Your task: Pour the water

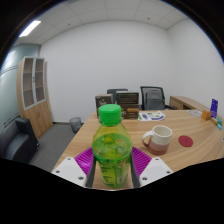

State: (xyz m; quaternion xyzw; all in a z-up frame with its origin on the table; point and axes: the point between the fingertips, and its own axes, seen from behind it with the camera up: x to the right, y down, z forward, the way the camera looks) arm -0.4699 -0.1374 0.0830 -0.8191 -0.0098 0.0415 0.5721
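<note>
- I am looking forward along my gripper (112,170) from its own camera, inside a small meeting room with white walls.
- A clear plastic bottle (112,150) with a green cap (110,114) stands upright between my two fingers, filling the near middle of the view.
- The bottle holds a yellow-green liquid and carries a green label.
- The pink pads (86,158) on the inner faces of the fingers lie tight against the bottle's left and right sides, so I read the jaws as clenched on the bottle.
- I cannot tell whether the bottle's base rests on the table, because the base is hidden low down between the fingers.
- A wooden table (190,130) stretches ahead of the fingers and off to the right.
- A white mug (158,138) sits on the table, just beyond the right finger and to the right of the bottle, with its handle turned toward the bottle.
- A round dark red coaster (185,142) lies flat on the table, just to the right of the mug and apart from it.
- Some small items (150,116) lie further back on the table; they are too small to identify.
- Black office chairs (152,97) stand at the far side of the table.
- A wooden cabinet (35,90) with glass doors stands against the left wall.
- A ceiling light panel (30,28) glows overhead to the left.
</note>
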